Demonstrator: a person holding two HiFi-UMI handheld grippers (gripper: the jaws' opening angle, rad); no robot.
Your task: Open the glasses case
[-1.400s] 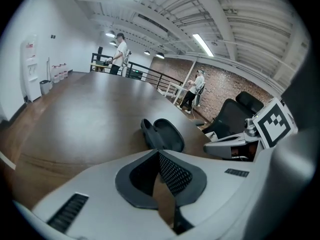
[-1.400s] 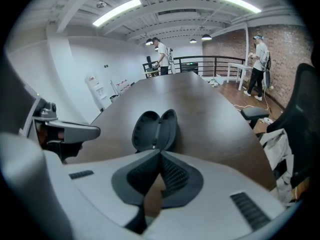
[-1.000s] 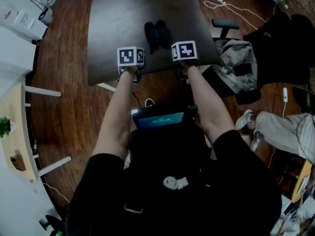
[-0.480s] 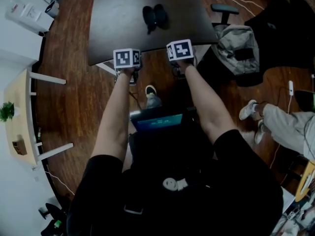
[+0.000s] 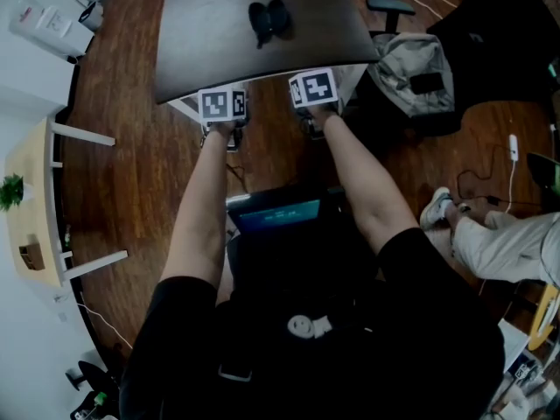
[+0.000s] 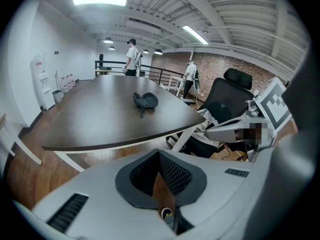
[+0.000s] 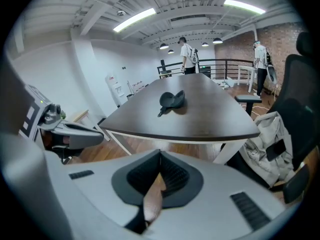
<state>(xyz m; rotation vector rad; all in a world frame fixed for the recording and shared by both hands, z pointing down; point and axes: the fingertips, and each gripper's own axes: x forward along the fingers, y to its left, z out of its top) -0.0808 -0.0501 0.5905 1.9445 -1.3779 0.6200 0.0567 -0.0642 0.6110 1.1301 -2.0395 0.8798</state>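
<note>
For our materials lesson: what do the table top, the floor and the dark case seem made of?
Table top: dark, matt, likely laminate or stained wood; soft sheen.
Floor: reddish wood boards; plank lines show.
Glasses case: dark, matt, perhaps fabric or leather; too small to tell.

dark glasses case point(image 5: 268, 17) lies on the dark table point(image 5: 210, 55), toward its middle.

I see the dark table point(image 5: 210, 55) at upper centre of the frame. The black glasses case point(image 5: 267, 17) lies on it near the top edge. The left gripper point(image 5: 223, 105) and right gripper point(image 5: 313, 88) are side by side at the table's near edge, well apart from the case. A grey jacket point(image 5: 416, 68) is bundled at upper right.
</note>
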